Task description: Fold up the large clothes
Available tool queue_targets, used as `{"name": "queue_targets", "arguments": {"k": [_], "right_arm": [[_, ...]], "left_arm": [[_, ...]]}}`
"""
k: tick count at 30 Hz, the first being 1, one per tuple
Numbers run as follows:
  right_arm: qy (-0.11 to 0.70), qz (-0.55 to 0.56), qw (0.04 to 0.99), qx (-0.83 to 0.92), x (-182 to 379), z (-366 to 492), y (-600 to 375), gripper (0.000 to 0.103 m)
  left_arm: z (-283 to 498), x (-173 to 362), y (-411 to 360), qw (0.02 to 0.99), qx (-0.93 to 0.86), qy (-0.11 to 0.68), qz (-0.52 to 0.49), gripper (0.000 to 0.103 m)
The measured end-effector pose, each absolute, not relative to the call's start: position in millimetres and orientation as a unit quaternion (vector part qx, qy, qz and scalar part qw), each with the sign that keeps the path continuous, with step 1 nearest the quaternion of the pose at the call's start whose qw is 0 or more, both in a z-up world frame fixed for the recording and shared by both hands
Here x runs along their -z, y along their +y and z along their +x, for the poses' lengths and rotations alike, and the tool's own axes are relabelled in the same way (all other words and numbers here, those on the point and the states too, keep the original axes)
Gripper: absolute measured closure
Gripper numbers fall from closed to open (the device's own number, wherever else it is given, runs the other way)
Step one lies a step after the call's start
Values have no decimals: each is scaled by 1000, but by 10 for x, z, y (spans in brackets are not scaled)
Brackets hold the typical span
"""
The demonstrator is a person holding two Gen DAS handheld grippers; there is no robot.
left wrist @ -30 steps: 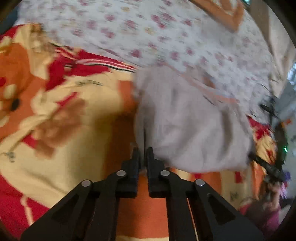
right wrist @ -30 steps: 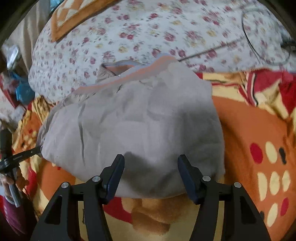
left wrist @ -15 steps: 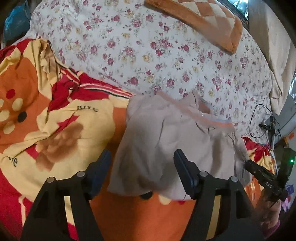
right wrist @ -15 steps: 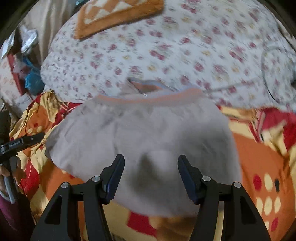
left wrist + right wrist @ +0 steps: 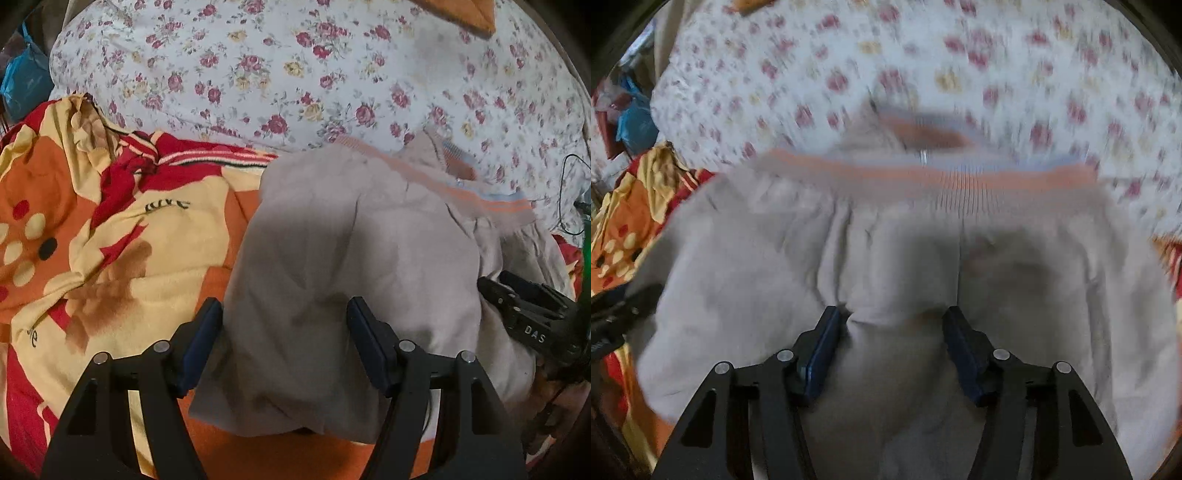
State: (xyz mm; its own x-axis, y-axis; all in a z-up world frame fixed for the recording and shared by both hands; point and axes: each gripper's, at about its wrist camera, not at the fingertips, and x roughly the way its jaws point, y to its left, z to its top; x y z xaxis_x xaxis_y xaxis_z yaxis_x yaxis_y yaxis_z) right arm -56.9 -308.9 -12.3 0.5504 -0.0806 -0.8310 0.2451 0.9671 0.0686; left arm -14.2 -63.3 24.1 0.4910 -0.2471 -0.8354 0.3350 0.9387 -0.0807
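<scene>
A grey garment (image 5: 351, 240) with an orange and pale-blue ribbed band lies folded on the bed. Its band end rests toward the floral sheet. My left gripper (image 5: 284, 306) stands open just above the garment's near-left part, with cloth under the gap and neither pad pressing. In the blurred right wrist view the garment (image 5: 886, 258) fills the picture. My right gripper (image 5: 892, 314) hangs open low over its middle, a raised crease between the fingers, nothing pinched. The right gripper (image 5: 524, 310) also shows at the garment's right edge, and the left gripper (image 5: 620, 310) at its left edge.
An orange, yellow and red blanket (image 5: 110, 221) lies rumpled under and left of the garment. Behind it spreads the floral sheet (image 5: 295, 74) with an orange checked cushion (image 5: 472, 14) at the far edge. A blue bag (image 5: 22, 81) sits far left and a black cable (image 5: 565, 192) far right.
The left gripper let go of the garment's edge and opened wide. Both grippers closed in on the garment, the right one sliding over toward its middle. The garment stays folded.
</scene>
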Motion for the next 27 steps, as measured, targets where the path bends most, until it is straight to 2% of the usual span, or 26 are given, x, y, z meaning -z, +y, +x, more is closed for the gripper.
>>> {"name": "queue_targets", "arguments": {"k": [10,15,19,22,25,27], "right_arm": [[439,75,893,66,-284,-814,-2920,43],[463,37,884,51,-107,-839,-2711,43],[481,36,874,55,74,-816,-2705,39],[489,45,870,49,-8,-823,-2752,39],[463,65,882,56,-184,-890,-2878,38],[449,74,887,71,-248,-888,-2974,38]], "left_arm": [[-139,-224,-612,861,161,480,40,32],[-149,-219,-617,862,159,479,42,32],[-143,-212,-597,858,161,486,38,31],[-92,-233,-501,850,175,497,-2,31],[-4,-227,-394,838,187,508,-63,21],[44,-199,-360,829,194,517,-88,21]]}}
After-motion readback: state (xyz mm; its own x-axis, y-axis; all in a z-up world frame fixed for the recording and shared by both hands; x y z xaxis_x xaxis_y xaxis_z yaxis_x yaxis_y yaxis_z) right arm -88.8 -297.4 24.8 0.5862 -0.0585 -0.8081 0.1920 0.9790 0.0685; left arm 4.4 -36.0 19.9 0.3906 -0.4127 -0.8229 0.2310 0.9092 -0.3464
